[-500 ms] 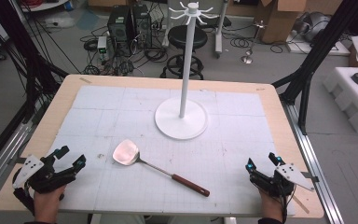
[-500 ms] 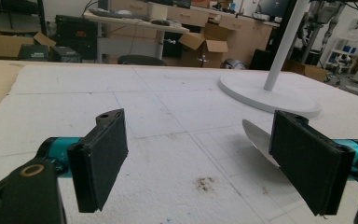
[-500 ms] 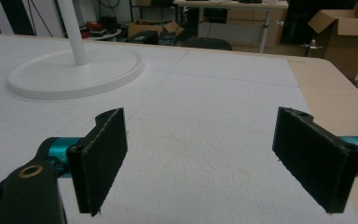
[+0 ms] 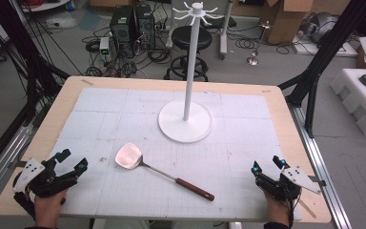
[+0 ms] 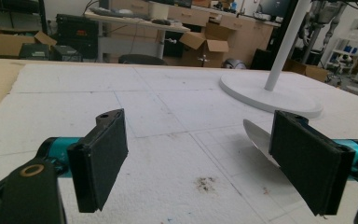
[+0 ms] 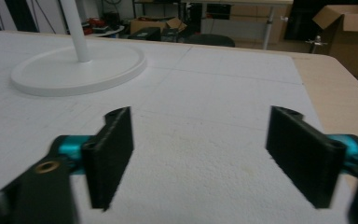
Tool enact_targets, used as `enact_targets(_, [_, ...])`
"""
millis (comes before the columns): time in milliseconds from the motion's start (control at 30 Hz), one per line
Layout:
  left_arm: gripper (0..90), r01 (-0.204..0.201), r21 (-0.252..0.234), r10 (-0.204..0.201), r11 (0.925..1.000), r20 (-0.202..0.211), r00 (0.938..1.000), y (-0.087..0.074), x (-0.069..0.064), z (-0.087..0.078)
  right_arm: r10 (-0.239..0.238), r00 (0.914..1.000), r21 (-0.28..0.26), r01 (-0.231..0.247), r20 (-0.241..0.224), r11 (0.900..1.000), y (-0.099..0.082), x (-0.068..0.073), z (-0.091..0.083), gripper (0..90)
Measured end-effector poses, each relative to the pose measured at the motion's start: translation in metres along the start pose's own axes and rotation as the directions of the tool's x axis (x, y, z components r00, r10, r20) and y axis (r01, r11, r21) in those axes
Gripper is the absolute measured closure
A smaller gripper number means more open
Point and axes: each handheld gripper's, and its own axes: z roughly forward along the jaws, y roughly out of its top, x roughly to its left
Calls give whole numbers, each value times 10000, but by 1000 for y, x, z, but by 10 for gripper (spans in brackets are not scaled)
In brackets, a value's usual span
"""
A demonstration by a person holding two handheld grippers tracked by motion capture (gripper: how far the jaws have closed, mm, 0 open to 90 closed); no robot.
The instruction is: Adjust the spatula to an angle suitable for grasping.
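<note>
Nothing has shifted. Both grippers, left (image 4: 70, 160) and right (image 4: 267, 164), gape empty; spatula (image 4: 159, 171) lies nearer left, handle toward right corner.

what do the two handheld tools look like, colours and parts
Both are black. The left tool and right tool each carry a grey three-cornered plate on top and teal fittings at the jaw mounts. In the gripper views, each jaw is a flat black rectangular pad on a teal cylinder, with a brass-coloured ring set in the black body.
</note>
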Motion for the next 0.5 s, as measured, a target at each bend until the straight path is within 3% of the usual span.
enact_targets(100, [197,-19,22,19,10000,20,10000,0,0,0,96,9999,-99,-97,-112,9999,0,-1,-1,280])
enact_targets(167, [197,-30,8,30,10000,49,10000,0,0,0,381,9978,224,-370,-539,9991,2,-3,0,358])
enact_targets(200, [197,-30,8,30,10000,49,10000,0,0,0,381,9978,224,-370,-539,9991,2,-3,0,358])
enact_targets(233, [197,-53,-29,54,10000,96,9999,0,0,0,426,9947,457,-385,-938,9982,4,1,1,441])
enact_targets(333, [197,-58,-34,58,10000,160,9999,0,0,0,199,9915,459,-141,-1289,9988,7,10,0,545])
enact_targets(367, [197,-47,-4,47,10000,165,9999,0,0,0,-14,9831,587,123,-1832,9982,13,26,-1,672])
enact_targets(400, [197,-47,-4,47,10000,165,9999,0,0,0,-14,9831,587,123,-1832,9982,13,26,-1,672])
enact_targets(433, [197,-33,15,33,10000,159,9999,0,0,0,-96,9728,794,288,-2313,9964,18,44,0,803])
enact_targets(467, [197,-37,34,36,10000,151,9999,0,0,0,-65,9641,897,314,-2654,9955,19,53,0,876])
enact_targets(500, [199,-37,34,36,10000,151,9999,0,0,0,-104,9582,967,396,-2860,9945,20,59,1,893])
